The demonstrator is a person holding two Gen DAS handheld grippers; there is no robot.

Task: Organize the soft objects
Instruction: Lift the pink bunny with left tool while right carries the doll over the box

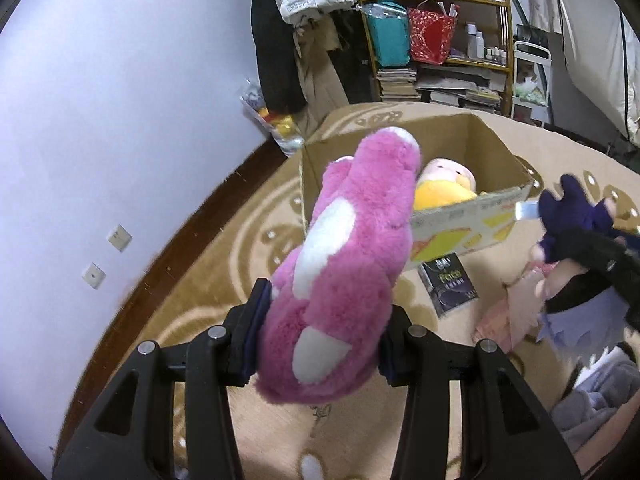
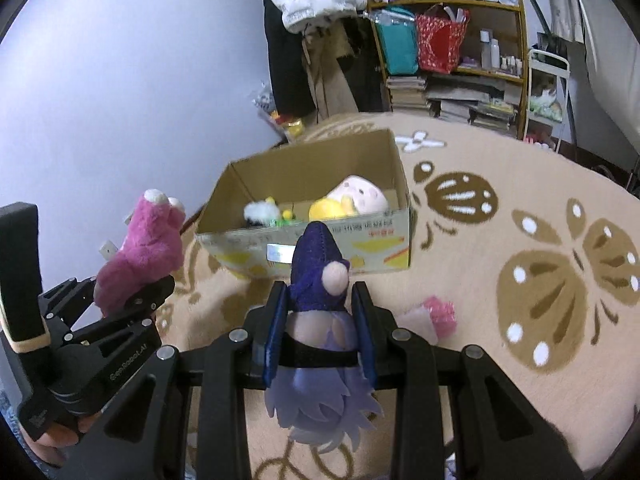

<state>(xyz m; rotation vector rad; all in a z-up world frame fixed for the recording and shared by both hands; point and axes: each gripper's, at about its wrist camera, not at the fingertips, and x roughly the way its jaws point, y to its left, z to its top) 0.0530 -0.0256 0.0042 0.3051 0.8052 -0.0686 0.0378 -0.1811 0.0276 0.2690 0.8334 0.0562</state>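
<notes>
My left gripper (image 1: 320,320) is shut on a pink and white plush toy (image 1: 352,248), which sticks up in front of the open cardboard box (image 1: 472,224). From the right wrist view the same pink plush (image 2: 140,248) and left gripper (image 2: 132,296) show at the left. My right gripper (image 2: 320,308) is shut on a doll in dark blue clothes with pale lilac hair (image 2: 318,264), held above the rug just short of the box (image 2: 304,240). Inside the box lie a yellow and pink plush (image 2: 352,198) and a small black and white one (image 2: 260,212).
A beige rug with brown butterflies (image 2: 540,280) covers the floor. A pink soft piece (image 2: 440,314) lies on it right of my right gripper, and a dark booklet (image 1: 448,284) sits by the box. A cluttered shelf (image 2: 452,40) and hanging clothes stand behind, the wall at left.
</notes>
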